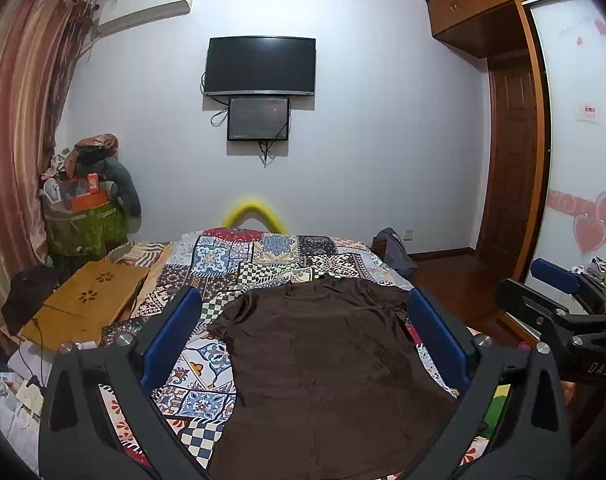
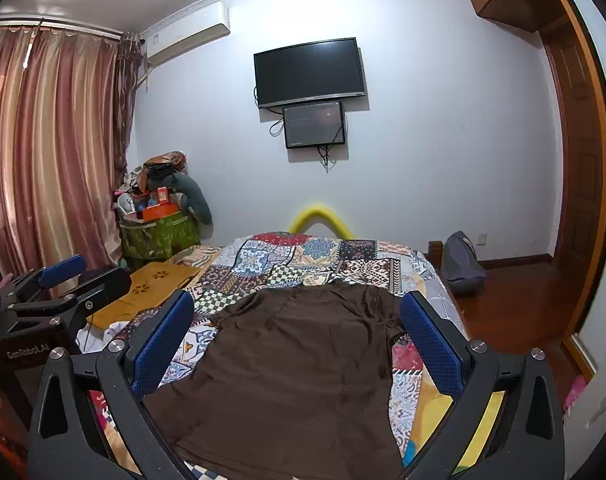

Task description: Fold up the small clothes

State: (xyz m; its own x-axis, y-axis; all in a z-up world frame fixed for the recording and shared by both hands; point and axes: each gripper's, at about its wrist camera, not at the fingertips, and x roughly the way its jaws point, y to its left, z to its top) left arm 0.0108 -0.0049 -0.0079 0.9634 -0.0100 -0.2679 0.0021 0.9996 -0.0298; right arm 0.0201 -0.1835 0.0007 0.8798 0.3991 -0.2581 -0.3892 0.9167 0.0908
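A dark brown short-sleeved shirt [image 1: 323, 360] [image 2: 299, 364] lies spread flat on the patchwork bedspread [image 1: 239, 264] [image 2: 303, 260], collar end toward the far wall. My left gripper [image 1: 303, 312] hovers above its near part, jaws wide apart and blue pads bare, with nothing between them. My right gripper [image 2: 299, 312] hangs beside it at the same height, also open and holding nothing. Each gripper shows at the edge of the other's view: the right gripper [image 1: 563, 292] and the left gripper [image 2: 59, 276].
A yellow wooden lap tray [image 1: 83, 304] [image 2: 151, 288] rests on the bed's left side. A green hamper piled with things [image 1: 83, 208] stands in the left corner by the curtain. A grey bag [image 2: 461, 264] sits on the wooden floor at the right. A TV [image 1: 261, 66] hangs on the far wall.
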